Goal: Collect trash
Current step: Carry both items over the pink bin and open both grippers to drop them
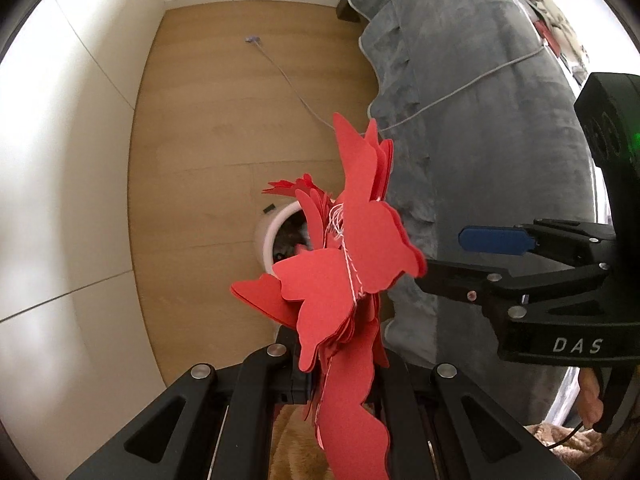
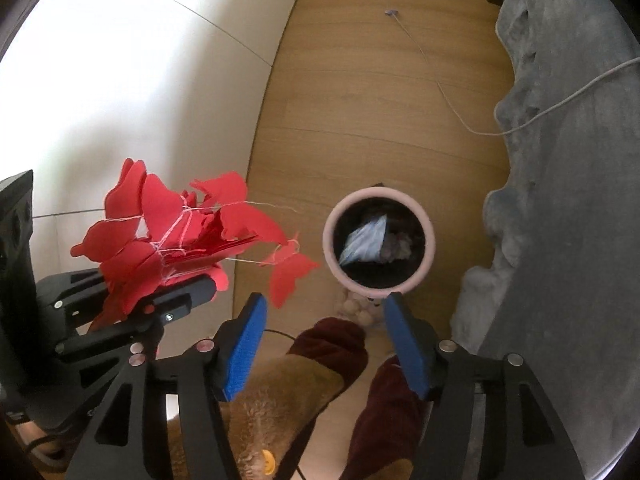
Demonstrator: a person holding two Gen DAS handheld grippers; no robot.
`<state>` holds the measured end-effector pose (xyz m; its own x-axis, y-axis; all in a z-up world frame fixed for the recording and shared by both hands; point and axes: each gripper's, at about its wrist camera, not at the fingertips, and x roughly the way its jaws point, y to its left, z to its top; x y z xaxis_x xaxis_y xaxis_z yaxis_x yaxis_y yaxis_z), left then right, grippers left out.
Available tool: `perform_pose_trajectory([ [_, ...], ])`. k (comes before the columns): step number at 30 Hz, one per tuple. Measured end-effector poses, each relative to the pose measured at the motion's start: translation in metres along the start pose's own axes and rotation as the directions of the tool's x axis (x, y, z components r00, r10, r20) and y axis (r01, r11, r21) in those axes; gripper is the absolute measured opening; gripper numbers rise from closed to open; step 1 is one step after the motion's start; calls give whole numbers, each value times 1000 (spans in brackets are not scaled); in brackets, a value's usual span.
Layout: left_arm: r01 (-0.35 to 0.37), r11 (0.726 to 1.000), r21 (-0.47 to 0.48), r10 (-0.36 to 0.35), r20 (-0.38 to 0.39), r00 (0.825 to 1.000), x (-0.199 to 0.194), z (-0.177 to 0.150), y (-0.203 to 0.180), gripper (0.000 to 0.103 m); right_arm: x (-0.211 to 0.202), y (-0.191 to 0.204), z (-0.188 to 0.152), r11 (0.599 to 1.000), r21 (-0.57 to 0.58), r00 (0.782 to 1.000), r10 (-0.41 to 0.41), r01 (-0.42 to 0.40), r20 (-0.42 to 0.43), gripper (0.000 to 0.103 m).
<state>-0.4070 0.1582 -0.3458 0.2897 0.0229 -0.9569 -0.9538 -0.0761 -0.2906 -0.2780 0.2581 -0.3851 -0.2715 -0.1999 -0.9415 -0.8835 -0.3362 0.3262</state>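
So the left hand-held gripper [image 2: 200, 292] is pressed together on a bunch of red paper butterflies [image 1: 344, 264] strung on thin white string [image 1: 352, 276]; in the left wrist view the bundle fills the middle of the frame, and in the right wrist view it's seen at the left, sticking up out of the black jaws. The right hand-held gripper [image 2: 322, 312] is spread, blue pads [image 2: 244, 344] apart, with nothing pinched between them.

Further out, the pink-rimmed trash bin [image 2: 428, 220] is sat on the wooden floor [image 2: 360, 100], centre of the right wrist view, with some crumpled plastic already inside. The garland isn't over the opening though; it's held off to the left of the bin.

What could go wrong from here:

- One butterfly [image 2: 288, 276] is dangling on a loose strand between the bundle and the bin. If the bunch gets let go where it is now, a lot of it would probably be dropped on the floor or draped over the rim.
- The string looks tangled, so it could easily get snagged on the jaws or on the open right fingers when released, and half the garland dragged back out.
- A grey cable [image 2: 448, 100] is lying across the floor toward the grey blanket [image 2: 568, 200] on the right. A trailing strand could get caught there too.
- The paper is light, so a drop from high up may well be missed.
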Motion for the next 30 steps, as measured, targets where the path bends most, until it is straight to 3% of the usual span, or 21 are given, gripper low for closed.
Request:
perform_pose_trajectory([
  [10, 29, 999, 42, -27, -46, 999, 24, 4, -22, 7, -23, -23, -23, 996, 85, 1000, 24, -24, 8, 61],
  [18, -3, 996, 91, 10, -78, 997, 60, 13, -54, 8, -53, -47, -53, 985, 171, 998, 20, -29, 59, 61],
  [21, -36, 994, 105, 45, -88, 995, 64, 14, -59, 25, -55, -55, -59, 981, 193, 998, 15, -27, 62, 61],
  [23, -52, 993, 104, 61, -92, 994, 67, 15, -59, 67, -56, -61, -62, 977, 209, 998, 18, -31, 66, 61],
  [25, -50, 994, 98, 58, -80, 995, 64, 14, -58, 88, -57, -62, -64, 976, 216, 997, 19, -34, 71, 61],
  [30, -70, 994, 83, 76, -74, 994, 61, 13, -56, 89, -60, -60, -66, 978, 206, 996, 29, -45, 79, 61],
])
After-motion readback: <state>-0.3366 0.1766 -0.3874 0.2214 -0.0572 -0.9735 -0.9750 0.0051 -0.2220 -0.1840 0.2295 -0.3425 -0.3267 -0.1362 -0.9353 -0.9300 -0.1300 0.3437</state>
